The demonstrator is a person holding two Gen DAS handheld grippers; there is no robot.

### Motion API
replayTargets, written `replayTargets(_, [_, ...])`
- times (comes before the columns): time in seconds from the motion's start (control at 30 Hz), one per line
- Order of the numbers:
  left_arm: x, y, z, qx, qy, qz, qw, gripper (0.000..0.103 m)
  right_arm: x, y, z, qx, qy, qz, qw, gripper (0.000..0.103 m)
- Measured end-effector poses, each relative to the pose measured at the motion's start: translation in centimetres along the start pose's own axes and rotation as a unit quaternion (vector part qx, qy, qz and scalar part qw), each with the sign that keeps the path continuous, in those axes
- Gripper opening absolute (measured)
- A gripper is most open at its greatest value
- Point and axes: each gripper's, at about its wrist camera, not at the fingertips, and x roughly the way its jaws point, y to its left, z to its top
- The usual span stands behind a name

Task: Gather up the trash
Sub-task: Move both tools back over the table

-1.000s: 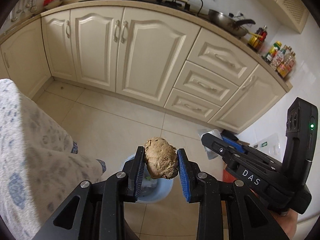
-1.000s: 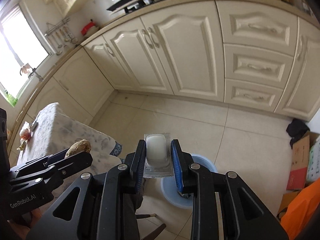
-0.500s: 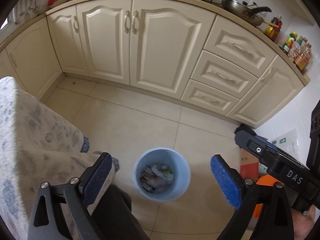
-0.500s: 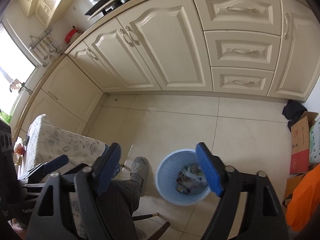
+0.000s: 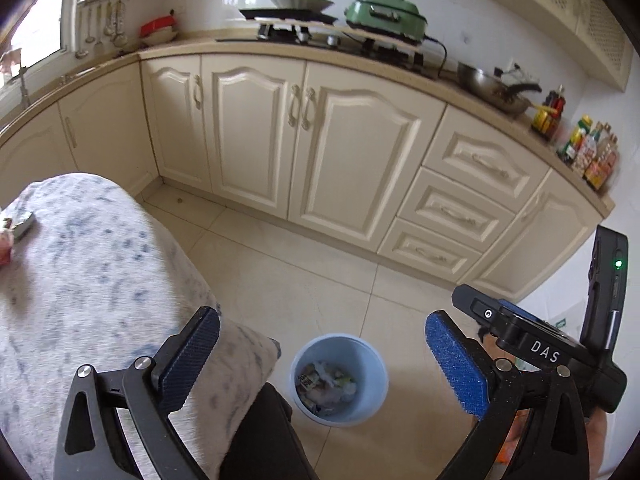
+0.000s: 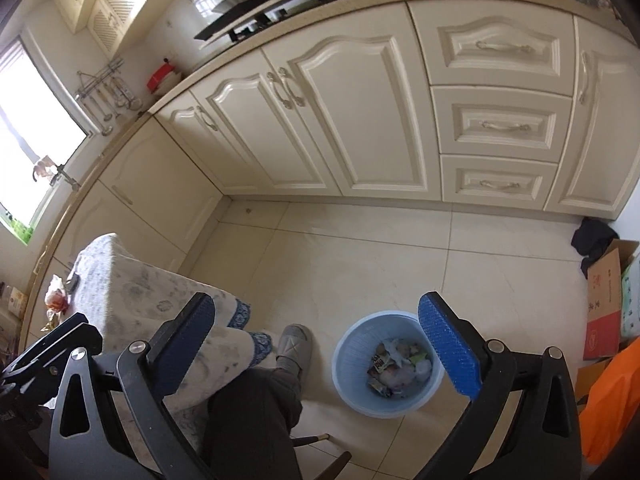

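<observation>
A light blue bin (image 5: 376,396) stands on the tiled floor with wrappers and scraps (image 5: 326,384) inside. My left gripper (image 5: 320,322) hangs above it, open wide, nothing between its blue pads (image 5: 456,364). In the right wrist view the same bin (image 6: 352,392) sits below my right gripper (image 6: 316,304), whose jaws are opening with nothing between them. The bin's contents (image 6: 400,368) show just left of the right pad (image 6: 448,348). The right gripper's black body (image 5: 540,348) shows at the right of the left wrist view.
A table with a blue-flecked cloth (image 5: 80,260) stands left of the bin, with wrappers (image 6: 56,300) at its far end. A person's dark trouser leg (image 6: 256,408) and grey slipper (image 6: 294,346) are beside the bin. Cardboard boxes (image 6: 604,300) and an orange bag (image 6: 612,400) lie right. Cream cabinets (image 5: 320,152) run behind.
Both grippers went from shut to wide open. The brown lump left the left jaws and the white packet left the right jaws. Both views have tilted up since half a second ago.
</observation>
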Motion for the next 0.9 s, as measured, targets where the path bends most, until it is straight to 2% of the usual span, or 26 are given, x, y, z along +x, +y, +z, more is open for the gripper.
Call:
replayTargets(0.07, [-2.9, 1.0, -1.0, -0.008, -0.020, 0.007, 0.9997, 0.102, -0.6, 1.6, 0.2, -0.011, -0.005, 0.008, 1.000, 0.103])
replayTargets(0.13, [-7.3, 3.6, -3.3, -0.014, -0.041, 0.014, 0.9990, 0.102, -1.0, 3.2, 0.3, -0.023, -0.009, 0.018, 1.000, 0.103])
replayTargets(0.27, [-13.0, 7.3, -5.8, -0.032, -0.079, 0.035, 0.9958, 0.102, -2.3, 7.3, 0.4, -0.050, -0.020, 0.046, 0.997, 0.103])
replayTargets(0.53, [-23.1, 14.3, -10.7, -0.079, -0.138, 0.076, 0.9844, 0.102, -4.4, 16.8, 0.1, -0.124, -0.038, 0.103, 0.986, 0.103])
replayTargets(0.73, [-28.6, 18.7, -14.0, -0.106, -0.173, 0.114, 0.9726, 0.102, -5.2, 24.3, -1.1, -0.180, -0.046, 0.141, 0.972, 0.103])
replayTargets(0.9, [-31.6, 22.3, -17.2, -0.134, -0.188, 0.152, 0.9610, 0.102, -4.7, 29.9, -2.6, -0.229, -0.043, 0.163, 0.959, 0.103])
